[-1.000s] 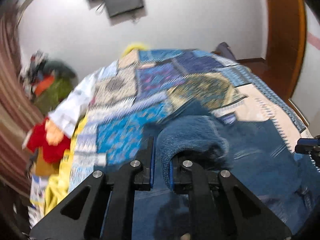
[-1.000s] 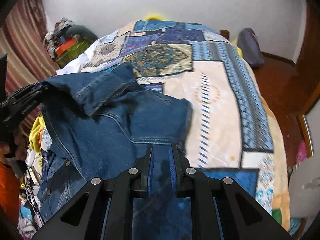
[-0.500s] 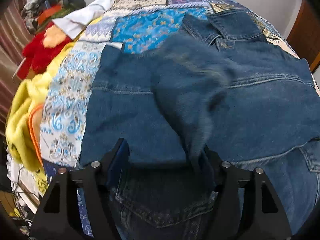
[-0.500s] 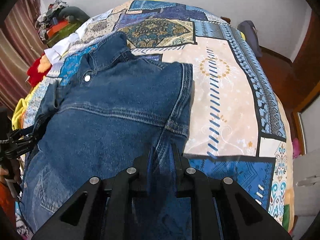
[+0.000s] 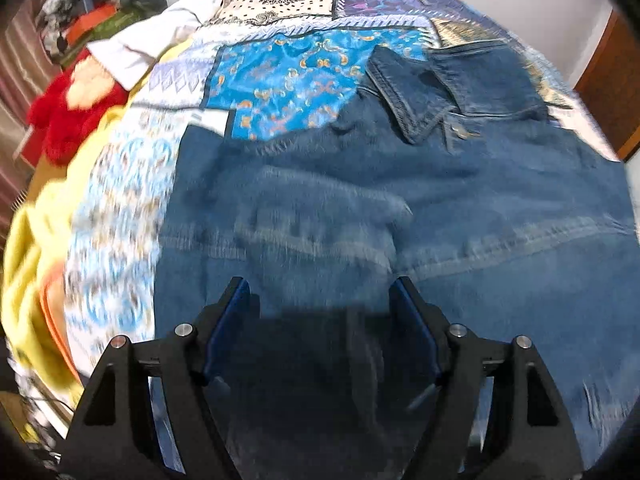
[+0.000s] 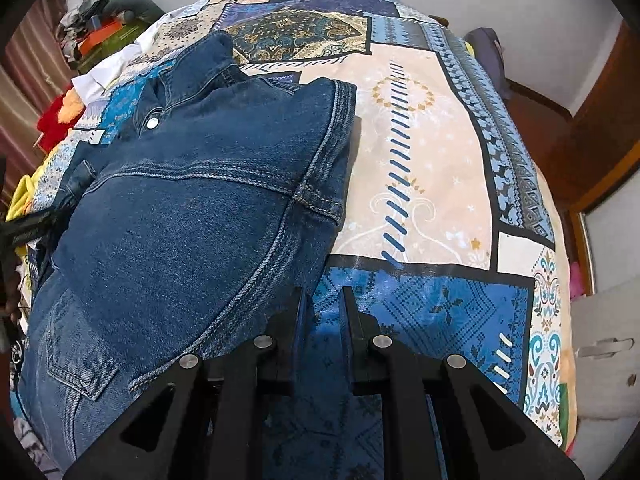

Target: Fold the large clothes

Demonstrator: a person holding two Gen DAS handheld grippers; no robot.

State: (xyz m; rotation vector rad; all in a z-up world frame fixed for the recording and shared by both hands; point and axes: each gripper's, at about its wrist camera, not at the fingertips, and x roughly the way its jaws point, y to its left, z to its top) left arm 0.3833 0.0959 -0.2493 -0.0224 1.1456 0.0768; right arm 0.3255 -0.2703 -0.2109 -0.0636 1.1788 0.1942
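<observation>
A blue denim jacket (image 6: pixel 192 208) lies on the bed with its sleeves folded in, collar toward the far end. It also fills the left wrist view (image 5: pixel 400 208), which is blurred. My left gripper (image 5: pixel 322 300) is open wide just above the jacket's near part, holding nothing. My right gripper (image 6: pixel 322 296) has its jaws a little apart and empty, over the bedspread beside the jacket's right edge. The left gripper shows at the left edge of the right wrist view (image 6: pixel 28 228).
The patterned patchwork bedspread (image 6: pixel 432 168) covers the bed. A pile of clothes, red and yellow (image 5: pixel 68 108), lies along the bed's left side. A wooden door (image 6: pixel 600 120) and bare floor are to the right. A dark bag (image 6: pixel 486 50) sits by the far wall.
The left gripper laid the sleeve on the jacket and opened. The right gripper let go of the jacket's edge and now sits beside it with its jaws slightly apart.
</observation>
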